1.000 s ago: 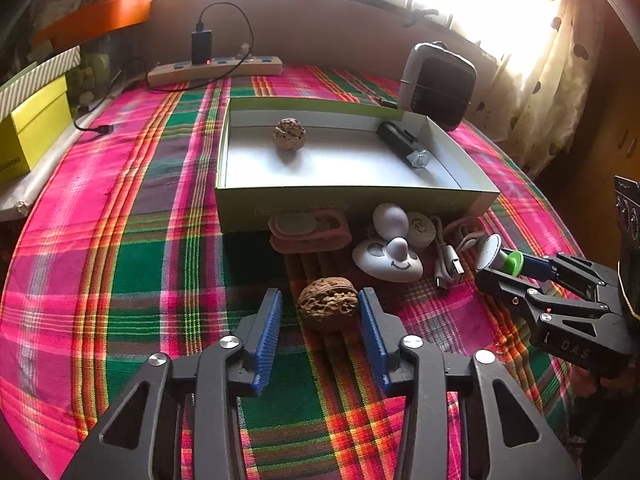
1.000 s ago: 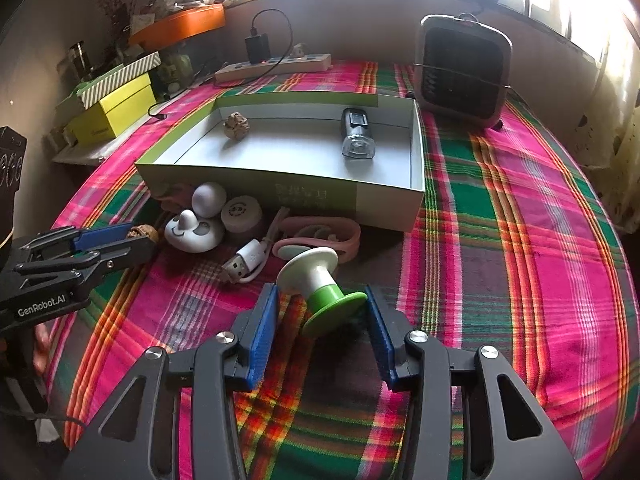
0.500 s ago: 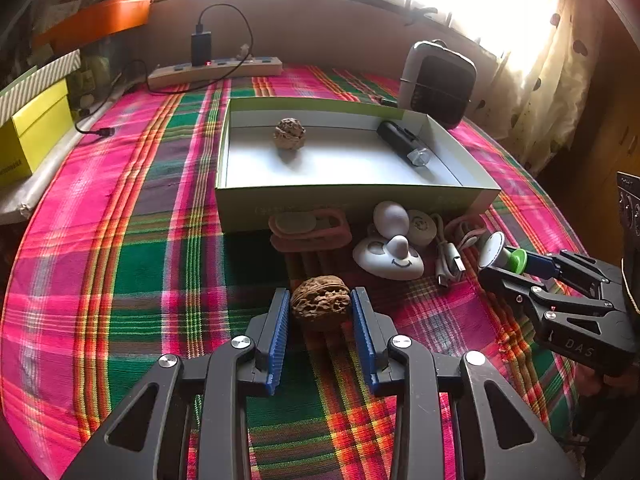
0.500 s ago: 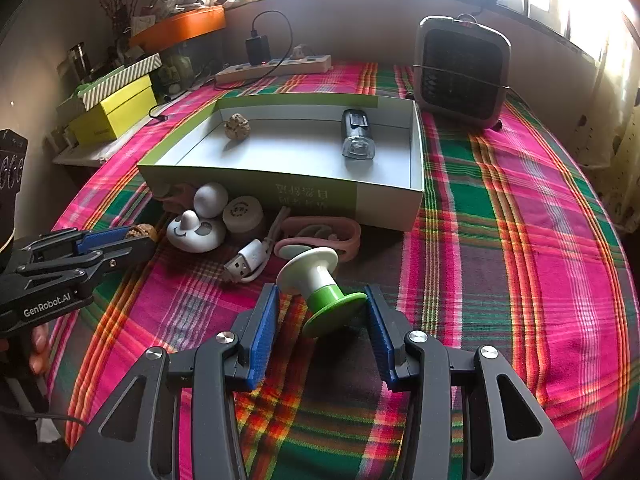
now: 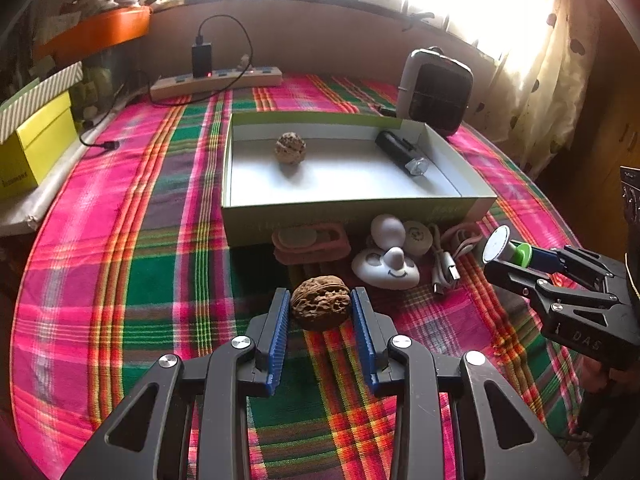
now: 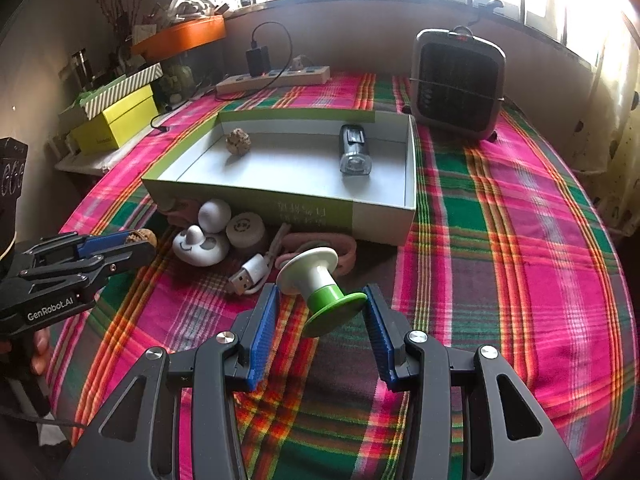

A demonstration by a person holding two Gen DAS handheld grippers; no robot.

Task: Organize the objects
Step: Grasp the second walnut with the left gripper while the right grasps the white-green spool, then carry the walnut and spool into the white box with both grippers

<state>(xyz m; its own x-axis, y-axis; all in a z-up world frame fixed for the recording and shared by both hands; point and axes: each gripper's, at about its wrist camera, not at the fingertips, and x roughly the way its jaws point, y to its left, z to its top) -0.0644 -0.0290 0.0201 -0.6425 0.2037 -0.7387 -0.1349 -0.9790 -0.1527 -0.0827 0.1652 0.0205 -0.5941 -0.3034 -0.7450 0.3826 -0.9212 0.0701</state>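
Note:
My left gripper [image 5: 320, 306] is shut on a brown walnut [image 5: 321, 307], its blue pads pressing both sides just above the plaid cloth. My right gripper [image 6: 320, 304] is shut on a white and green spool [image 6: 320, 280], which sits tilted between the pads. In the left wrist view the right gripper [image 5: 516, 258] shows at the right edge with the spool [image 5: 505, 245]. Ahead lies a shallow green and white box [image 5: 344, 210] holding a second walnut [image 5: 290, 148] and a black flashlight [image 5: 402, 153].
In front of the box lie a pink strap [image 5: 310, 240], white round gadgets [image 5: 386, 268] and a USB cable [image 5: 444, 270]. A small heater [image 6: 458, 82] stands behind the box at right, a power strip [image 6: 276, 77] at the back, yellow boxes [image 6: 116, 124] at left.
The left gripper's jaws closed from wide apart onto the walnut. The right gripper kept still with the spool in it.

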